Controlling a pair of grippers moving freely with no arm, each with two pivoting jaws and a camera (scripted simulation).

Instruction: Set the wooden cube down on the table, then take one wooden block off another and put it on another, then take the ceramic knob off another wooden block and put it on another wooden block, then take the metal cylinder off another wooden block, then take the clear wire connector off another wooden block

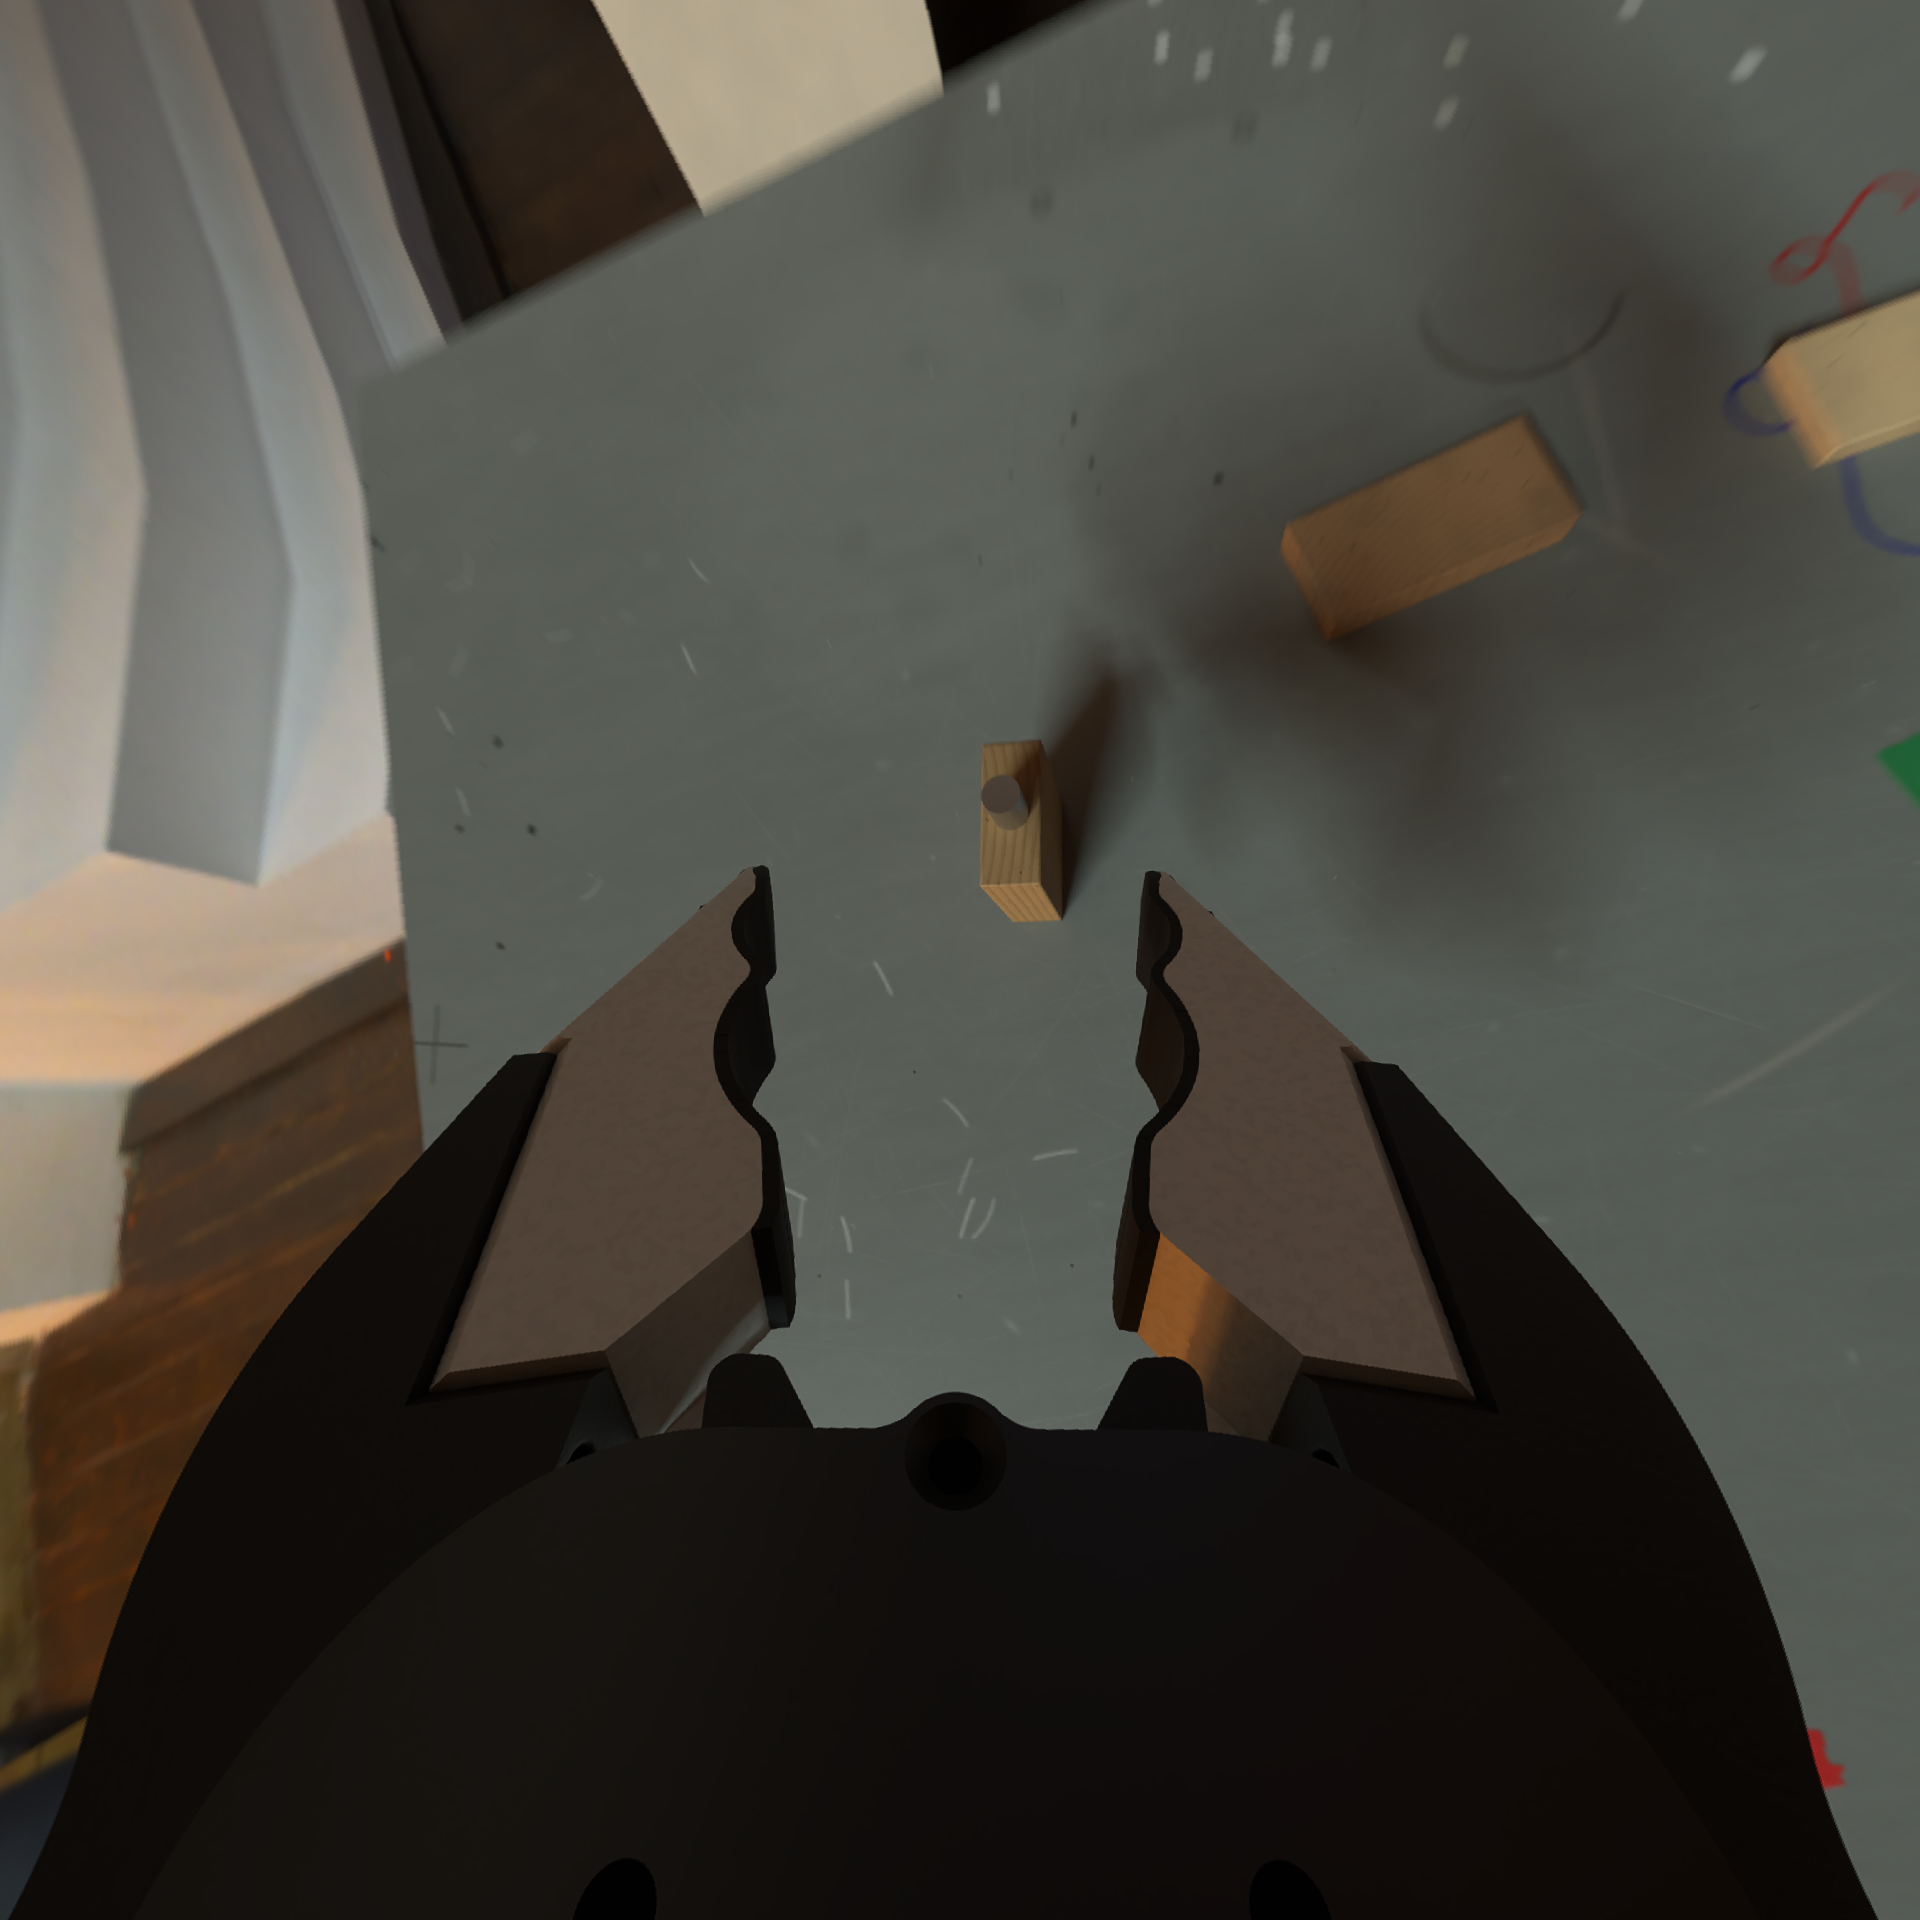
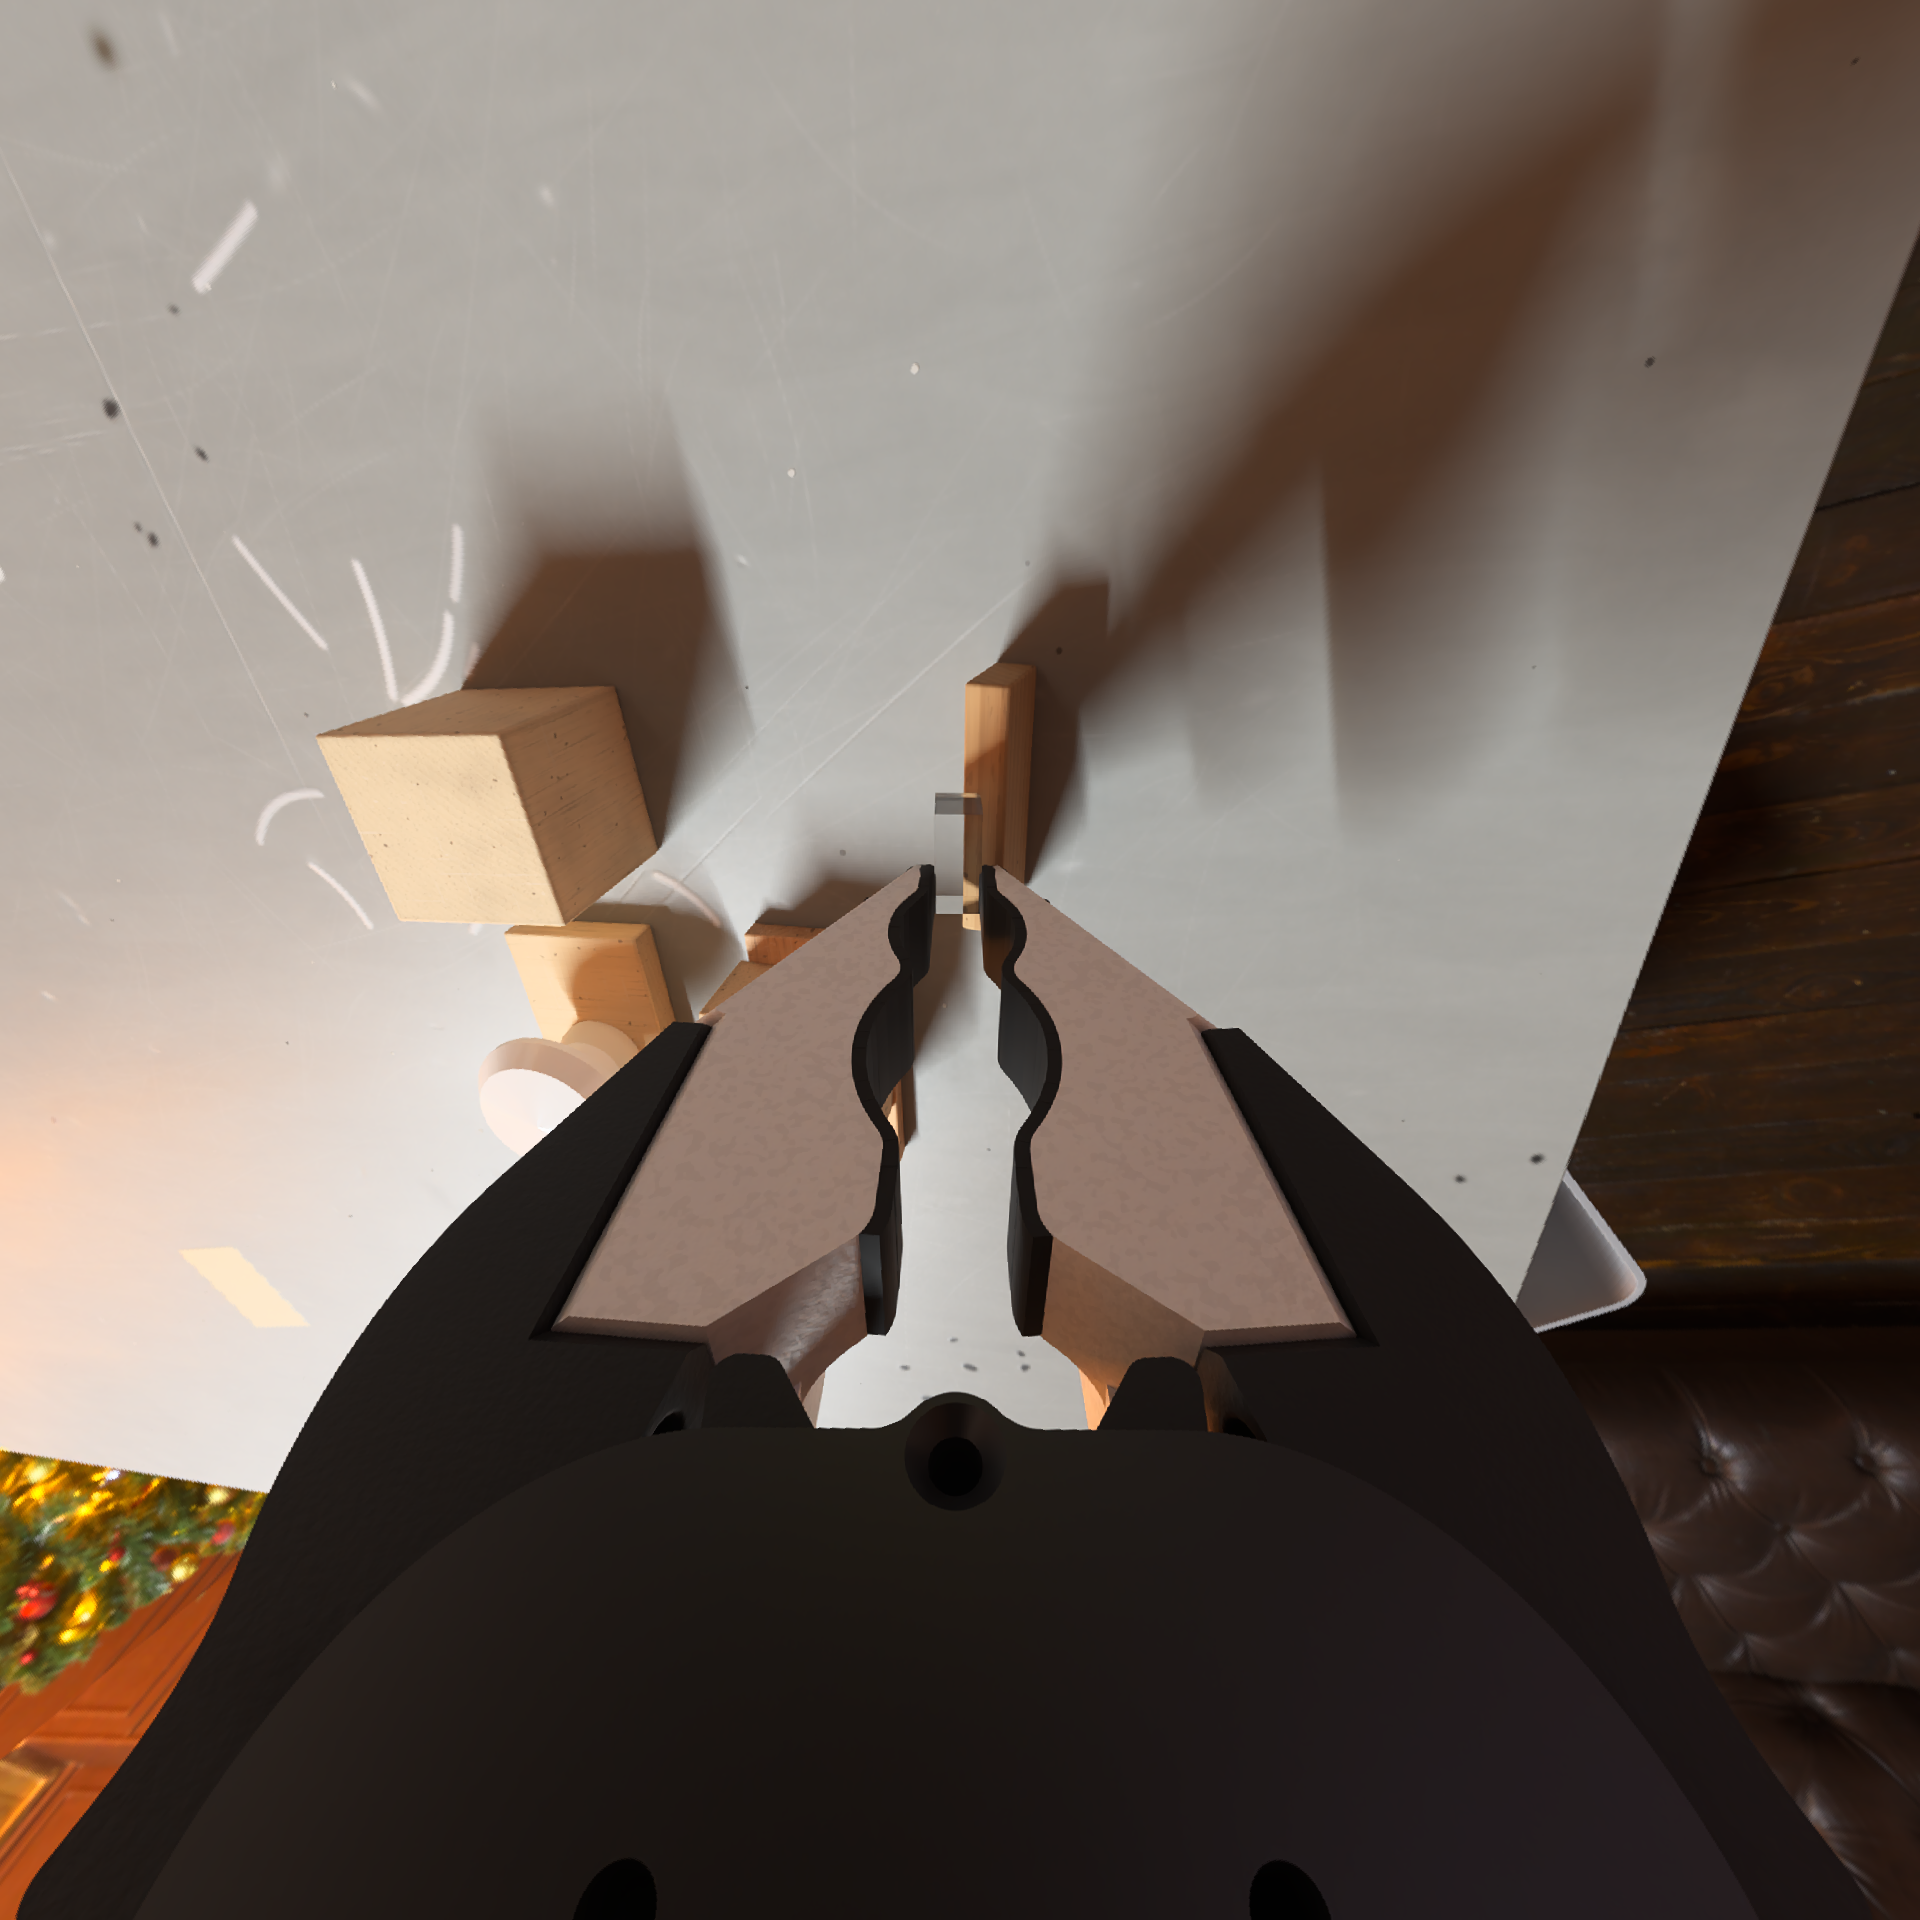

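left hand-held gripper (image 1: 954,875): my jaws wide apart, empty, above table (image 1: 727,582).
cylinder (image 1: 1006,801): upright on small block (image 1: 1020,847) just ahead, long axis toward me.
right hand-held gripper (image 2: 954,875): nearly together; can't tell if it grips the connector (image 2: 956,847).
connector: upright at my tips, beside a standing block (image 2: 1000,769).
risk: off-centre squeeze tips cylinder or topples block.
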